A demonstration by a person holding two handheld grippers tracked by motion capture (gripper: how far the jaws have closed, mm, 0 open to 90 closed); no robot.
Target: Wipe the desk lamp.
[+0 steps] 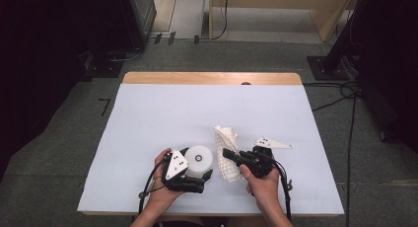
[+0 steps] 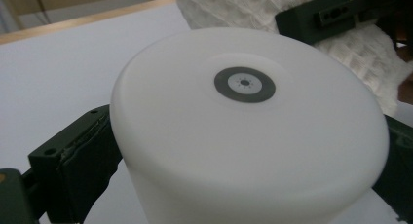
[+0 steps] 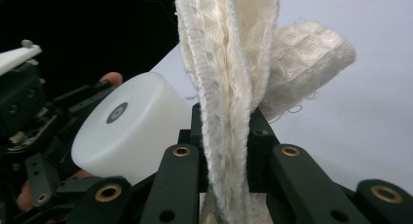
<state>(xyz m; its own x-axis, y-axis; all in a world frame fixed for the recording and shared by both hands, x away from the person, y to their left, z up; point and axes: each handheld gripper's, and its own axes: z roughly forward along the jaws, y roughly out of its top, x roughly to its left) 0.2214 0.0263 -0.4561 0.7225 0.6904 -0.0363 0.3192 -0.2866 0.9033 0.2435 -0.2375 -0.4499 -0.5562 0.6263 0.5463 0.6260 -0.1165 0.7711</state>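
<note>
A white round container [image 1: 199, 160] with a small grey ring on its flat face stands near the table's front. My left gripper [image 1: 201, 175] is shut on its sides; in the left gripper view the container [image 2: 248, 131] sits between the two black pads [image 2: 78, 160]. My right gripper [image 1: 227, 153] is shut on a cream waffle-weave cloth [image 1: 226, 153], held just right of the container. In the right gripper view the folded cloth [image 3: 229, 87] rises up from between the closed jaws, with the container [image 3: 131, 131] and my left gripper [image 3: 34, 136] off to the left.
The table [image 1: 162, 113] has a white cover and a bare wooden strip [image 1: 212, 78] along the far edge. Cables [image 1: 345, 94] lie on the grey floor at the right. Dark equipment stands at both sides of the room.
</note>
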